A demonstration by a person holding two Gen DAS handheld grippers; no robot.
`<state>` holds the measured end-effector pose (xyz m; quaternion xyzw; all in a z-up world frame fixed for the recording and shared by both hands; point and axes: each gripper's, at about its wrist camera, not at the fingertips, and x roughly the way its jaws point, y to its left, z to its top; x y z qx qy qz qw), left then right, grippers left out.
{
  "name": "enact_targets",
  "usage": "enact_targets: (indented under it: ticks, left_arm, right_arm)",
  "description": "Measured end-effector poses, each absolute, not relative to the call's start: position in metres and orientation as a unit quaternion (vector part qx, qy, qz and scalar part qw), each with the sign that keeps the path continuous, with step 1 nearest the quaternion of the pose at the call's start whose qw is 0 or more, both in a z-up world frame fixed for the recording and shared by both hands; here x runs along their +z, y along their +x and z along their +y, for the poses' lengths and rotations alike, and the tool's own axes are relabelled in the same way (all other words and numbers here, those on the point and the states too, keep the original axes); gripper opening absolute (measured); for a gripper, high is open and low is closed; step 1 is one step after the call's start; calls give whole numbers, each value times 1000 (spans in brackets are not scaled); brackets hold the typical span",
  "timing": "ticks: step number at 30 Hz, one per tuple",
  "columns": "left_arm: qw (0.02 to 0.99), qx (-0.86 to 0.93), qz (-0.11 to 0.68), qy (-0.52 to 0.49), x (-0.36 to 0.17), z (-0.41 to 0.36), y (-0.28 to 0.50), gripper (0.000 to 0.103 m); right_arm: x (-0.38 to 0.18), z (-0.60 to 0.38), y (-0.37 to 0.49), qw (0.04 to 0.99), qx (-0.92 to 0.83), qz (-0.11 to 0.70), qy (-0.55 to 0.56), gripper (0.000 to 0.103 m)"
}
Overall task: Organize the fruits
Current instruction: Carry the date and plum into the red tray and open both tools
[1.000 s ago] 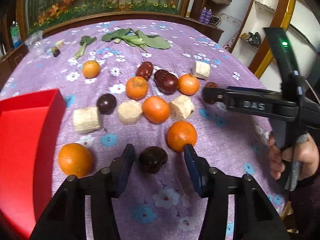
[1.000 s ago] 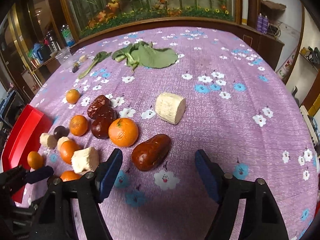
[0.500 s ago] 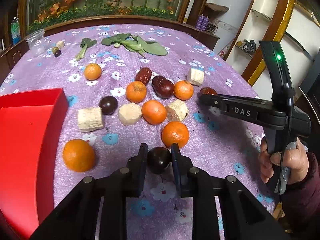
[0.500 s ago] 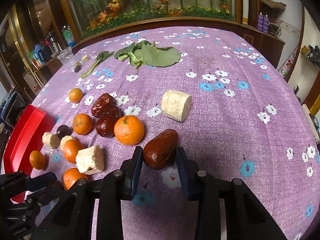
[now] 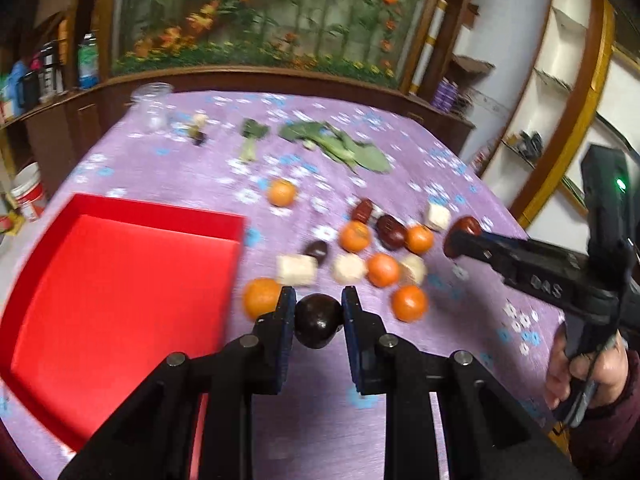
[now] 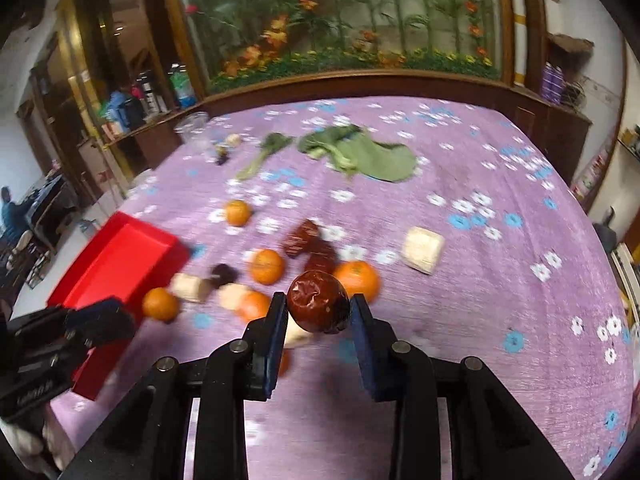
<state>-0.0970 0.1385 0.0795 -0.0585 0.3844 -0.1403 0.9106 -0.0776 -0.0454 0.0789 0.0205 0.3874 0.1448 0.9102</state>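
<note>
My left gripper (image 5: 318, 320) is shut on a dark round plum (image 5: 317, 321) and holds it above the purple cloth, just right of the red tray (image 5: 120, 304). My right gripper (image 6: 319, 310) is shut on a wrinkled red date (image 6: 318, 303), lifted above the fruit cluster; it also shows in the left wrist view (image 5: 460, 236). Several oranges (image 5: 383, 269), more dates (image 5: 390, 232), another plum (image 5: 316, 249) and pale cut chunks (image 5: 297, 270) lie on the table. The tray also shows in the right wrist view (image 6: 120, 264).
Green leafy vegetables (image 6: 360, 156) and a clear jar (image 5: 154, 106) lie at the far side of the table. A lone pale chunk (image 6: 423, 249) sits to the right. A wooden ledge (image 6: 360, 80) runs behind the table. The left gripper body (image 6: 52, 344) is at lower left.
Both grippers closed on their fruit and have lifted them off the cloth. The left gripper has swung left toward the red tray, with the view blurred by motion.
</note>
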Motion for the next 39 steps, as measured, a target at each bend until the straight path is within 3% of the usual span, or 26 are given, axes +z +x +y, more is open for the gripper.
enact_targets:
  ticks: [8,16,28,30,32,37,39]
  left_arm:
    - [923,-41,370,-101,86,220,-102,23]
    - [910,49,388,-137,64,290,-102,23]
    - [903,76,394,-155,51,315,-108,26]
    - [903,81,391,-157,53,317,-109,34]
    - [907,83,382,-158,58,317,-112,58]
    - [922,123,342,-133,82,308,-122,85]
    - [927,139,329,-114,91,303,-125,89]
  right_arm:
    - [92,34,-83,886,245,394,15,35]
    - [67,131,-74,837,333,434,-3,35]
    - [22,199,-65,809,358,465,-39,36]
    - [23,203,-68,812,359,457,-53,36]
    - [27,204,-74,815,361,449,-62,39]
    - [39,200,-83,827,363,423,-69,50]
    - [46,194,-87,836,358,409,-70,50]
